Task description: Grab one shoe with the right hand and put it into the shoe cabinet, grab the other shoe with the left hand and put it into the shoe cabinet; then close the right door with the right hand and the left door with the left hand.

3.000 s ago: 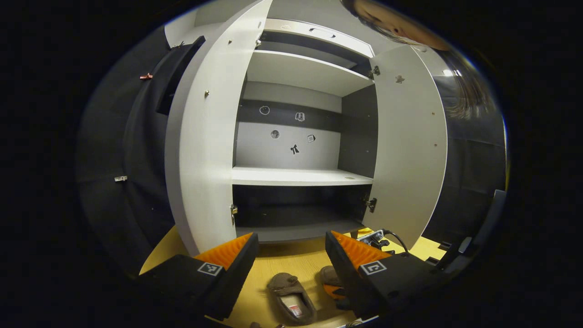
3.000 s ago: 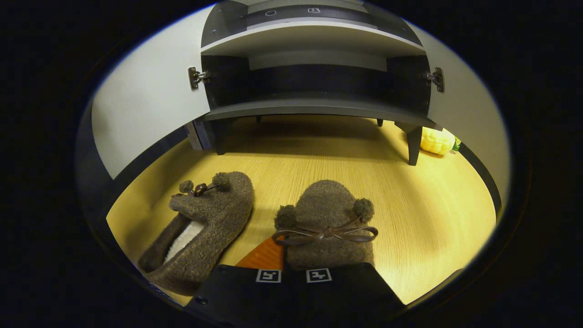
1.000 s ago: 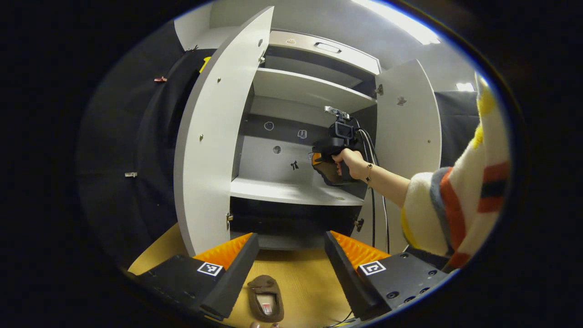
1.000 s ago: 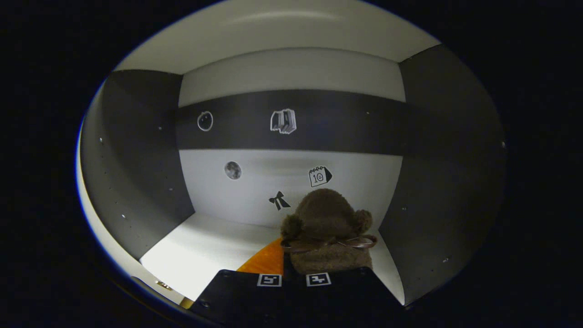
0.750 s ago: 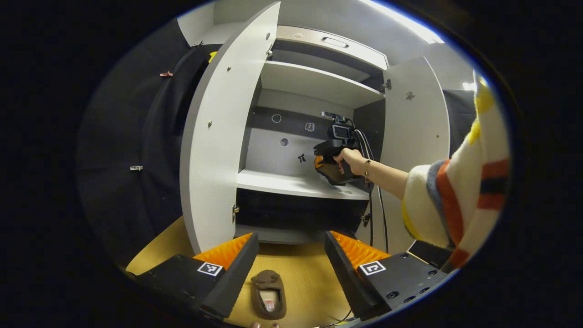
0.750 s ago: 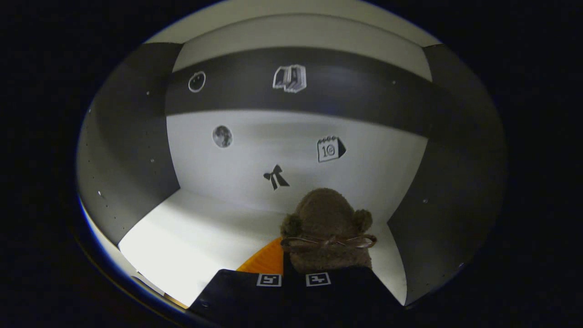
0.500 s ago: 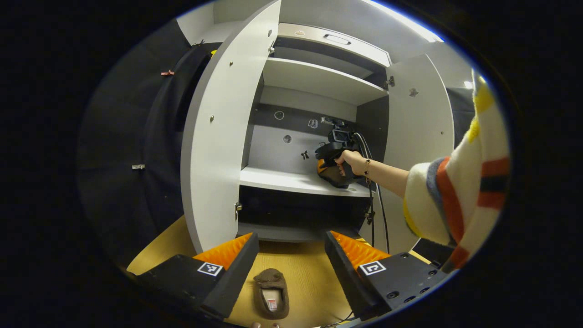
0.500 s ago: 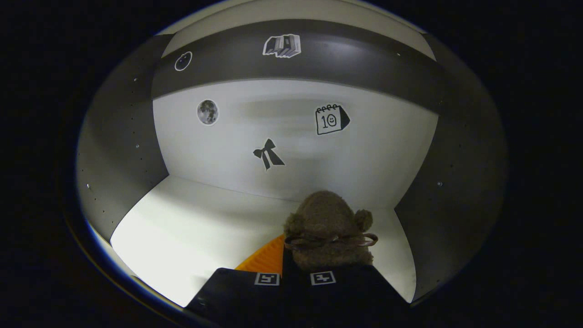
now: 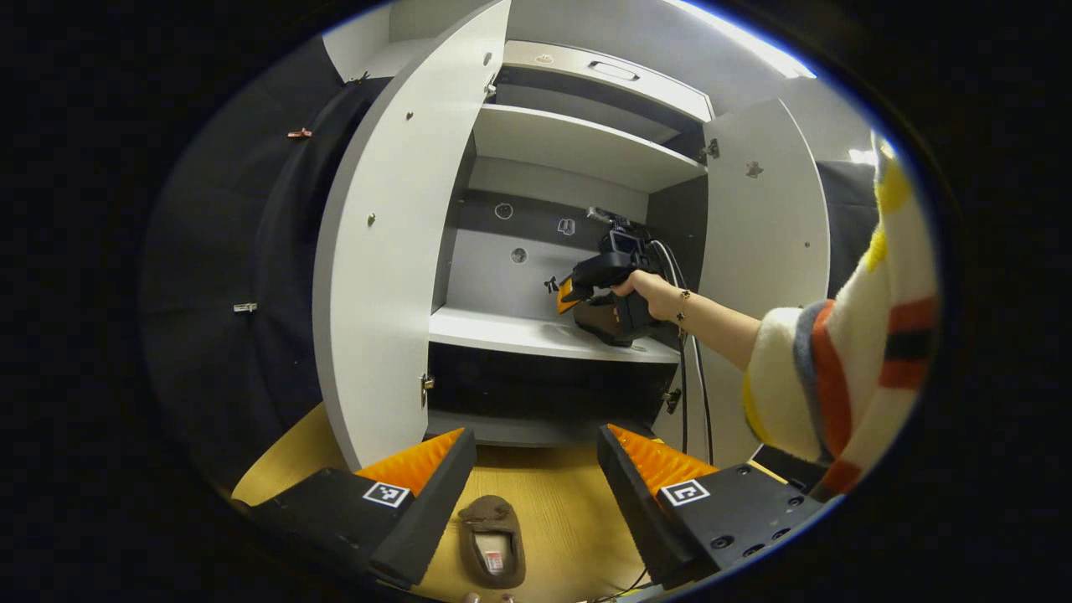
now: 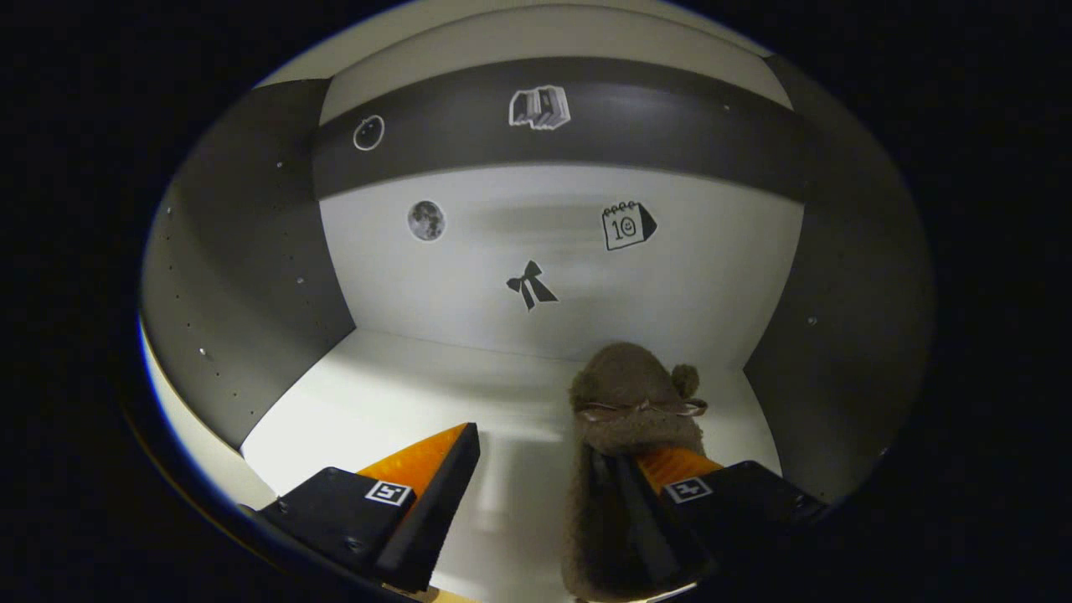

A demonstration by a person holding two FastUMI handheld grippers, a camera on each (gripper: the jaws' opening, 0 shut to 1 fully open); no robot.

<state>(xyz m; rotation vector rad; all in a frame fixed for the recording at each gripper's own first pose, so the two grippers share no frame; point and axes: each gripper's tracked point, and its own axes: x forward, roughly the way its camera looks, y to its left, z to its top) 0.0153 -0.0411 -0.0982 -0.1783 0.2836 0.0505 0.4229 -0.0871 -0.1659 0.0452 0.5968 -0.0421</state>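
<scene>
R claw (image 10: 548, 494) spread wide, gripping nothing; shoe (image 10: 624, 435) on shelf (image 10: 402, 402), toe toward back wall.

Inside the white-and-grey shoe cabinet (image 9: 578, 142), the middle white shelf (image 10: 377, 410) is lying bare from 9 o'clock to the centre in the right gripper view, while the fuzzy brown slipper with a bow (image 10: 624, 444) is taking up the 5 o'clock side against the dark right wall. In the left gripper view both white doors (image 9: 377, 251) are standing wide open, but a hand (image 9: 649, 289) holding the right gripper (image 9: 586, 293), with its striped sleeve (image 9: 846, 368) and black cables (image 9: 685, 394), is crossing the opening at 2 o'clock. The second brown slipper (image 9: 492, 540) is lying on the wooden floor (image 9: 561, 511) at 6 o'clock, between the spread fingers of the left gripper (image 9: 536, 456).
</scene>
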